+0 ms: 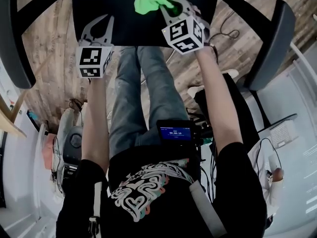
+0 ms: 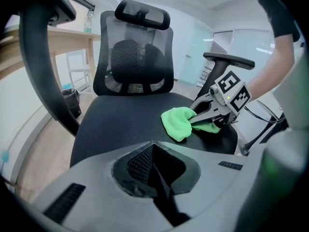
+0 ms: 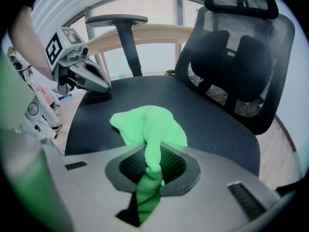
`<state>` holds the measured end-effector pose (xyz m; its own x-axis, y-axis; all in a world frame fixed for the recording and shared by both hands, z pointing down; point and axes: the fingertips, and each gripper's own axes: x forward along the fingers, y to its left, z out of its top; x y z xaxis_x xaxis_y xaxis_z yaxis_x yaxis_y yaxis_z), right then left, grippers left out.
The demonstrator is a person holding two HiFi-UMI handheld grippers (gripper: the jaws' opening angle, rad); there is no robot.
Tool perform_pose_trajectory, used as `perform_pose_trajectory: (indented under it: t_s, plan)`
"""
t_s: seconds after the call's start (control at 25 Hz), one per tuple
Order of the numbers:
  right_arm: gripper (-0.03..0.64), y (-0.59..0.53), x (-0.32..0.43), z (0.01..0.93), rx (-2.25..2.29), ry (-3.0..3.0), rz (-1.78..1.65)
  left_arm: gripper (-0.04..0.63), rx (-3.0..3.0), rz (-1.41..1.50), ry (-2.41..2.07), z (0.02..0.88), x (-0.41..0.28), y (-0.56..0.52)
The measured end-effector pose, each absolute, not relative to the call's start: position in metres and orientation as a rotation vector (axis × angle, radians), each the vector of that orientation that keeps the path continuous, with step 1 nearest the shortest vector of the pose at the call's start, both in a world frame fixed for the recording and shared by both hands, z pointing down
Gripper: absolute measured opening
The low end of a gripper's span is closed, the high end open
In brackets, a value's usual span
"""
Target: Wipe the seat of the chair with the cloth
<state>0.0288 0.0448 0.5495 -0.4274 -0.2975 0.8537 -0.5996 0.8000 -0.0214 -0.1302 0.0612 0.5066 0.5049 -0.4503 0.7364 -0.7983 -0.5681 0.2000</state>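
While the right gripper (image 3: 153, 167) pinches the cloth (image 3: 147, 122), which spreads ahead of it near the seat's (image 3: 219, 124) right edge, the left gripper (image 1: 100, 25) hangs closed and empty at the front edge.

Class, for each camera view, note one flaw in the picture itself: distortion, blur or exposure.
Head view: the chair seat reads flat black, weave lost; the armrests bow outward. Left gripper view: dark rounded corners; the near armrest bends into an arc. Right gripper view: an unfocused green smear along the left edge; the green cloth in the jaws looks sharp.
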Motion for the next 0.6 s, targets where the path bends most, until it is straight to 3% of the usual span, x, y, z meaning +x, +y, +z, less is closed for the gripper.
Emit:
perform_pose_trajectory:
  t_s: [0.6]
  plan:
    - [0.057,0.048,-0.039,0.544,0.5,-2.125,0.309,0.002,2.127,0.83,-1.18,0.498,-0.176,0.077]
